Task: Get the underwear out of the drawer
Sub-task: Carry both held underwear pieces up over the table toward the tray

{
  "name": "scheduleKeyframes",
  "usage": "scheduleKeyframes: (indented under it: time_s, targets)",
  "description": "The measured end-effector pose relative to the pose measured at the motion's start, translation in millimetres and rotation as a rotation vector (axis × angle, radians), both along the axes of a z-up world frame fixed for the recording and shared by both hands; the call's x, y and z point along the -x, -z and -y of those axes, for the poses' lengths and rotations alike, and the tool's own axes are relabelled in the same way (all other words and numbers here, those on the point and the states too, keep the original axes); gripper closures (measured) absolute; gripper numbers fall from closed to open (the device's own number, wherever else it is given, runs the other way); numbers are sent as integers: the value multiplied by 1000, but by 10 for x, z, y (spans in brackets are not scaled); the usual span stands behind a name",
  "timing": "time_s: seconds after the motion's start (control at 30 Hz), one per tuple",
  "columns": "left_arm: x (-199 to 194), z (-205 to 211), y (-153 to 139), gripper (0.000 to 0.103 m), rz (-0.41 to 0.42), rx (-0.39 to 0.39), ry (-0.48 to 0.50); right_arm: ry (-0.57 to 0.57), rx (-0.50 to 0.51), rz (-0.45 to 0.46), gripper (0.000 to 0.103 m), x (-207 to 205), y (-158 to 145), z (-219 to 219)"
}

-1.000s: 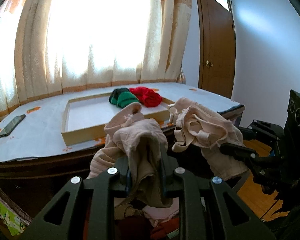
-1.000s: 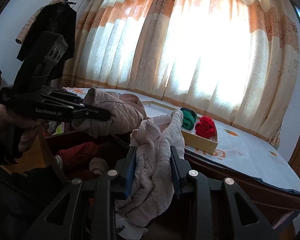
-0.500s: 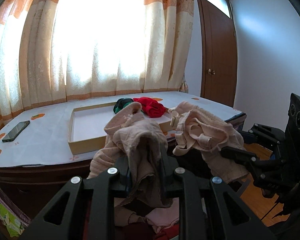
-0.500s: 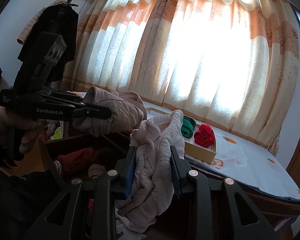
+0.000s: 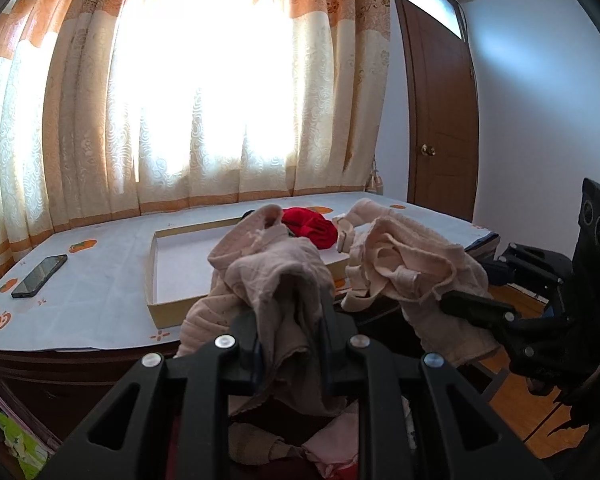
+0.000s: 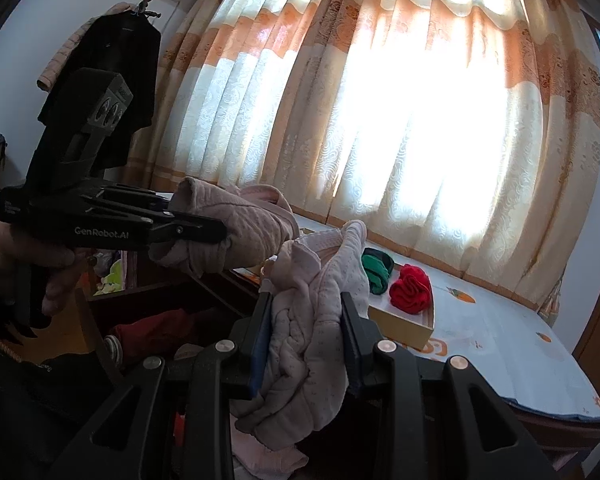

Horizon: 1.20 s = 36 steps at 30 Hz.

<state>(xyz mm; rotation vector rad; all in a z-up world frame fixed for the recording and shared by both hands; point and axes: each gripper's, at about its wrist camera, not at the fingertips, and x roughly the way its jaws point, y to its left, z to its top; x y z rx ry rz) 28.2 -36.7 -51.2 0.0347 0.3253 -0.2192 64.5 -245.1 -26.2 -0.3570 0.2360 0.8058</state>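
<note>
Two bunched pale pink underwear pieces, held aloft: one [image 5: 284, 280] frame centre, one [image 5: 412, 264] centre right. Open drawer [image 6: 148, 320] lower left, clothes inside.

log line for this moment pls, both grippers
left gripper: shut on pink underwear | right gripper: shut on pale underwear | drawer: open below

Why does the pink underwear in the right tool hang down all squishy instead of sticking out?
Probably because it is soft cloth: the pink underwear bunches into folds where the right tool pinches it. Its loose end droops below, so it likely flops and swings when moved. It seems light, held by one pinch.
</note>
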Motion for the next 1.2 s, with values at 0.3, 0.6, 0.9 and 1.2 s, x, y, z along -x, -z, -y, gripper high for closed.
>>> scheduleKeyframes:
  time_s: [0.3,0.6,0.9,1.2]
  targets:
    - [-113,-7,-113,83,10,-19,2,-7,5,6,69,-110,-87,-62]
    - [-373,-94,-260,83,21,-46,-28,-24,29,-7,69,-355,-253,-228]
    - [-647,-205,-356,83,8,-68,-44,-35,25,-61,69,-688,-364,-396]
    - [-1027,-349,-410,83,-49,-80,-54,-44,25,-125,69,-1053,-437,-603]
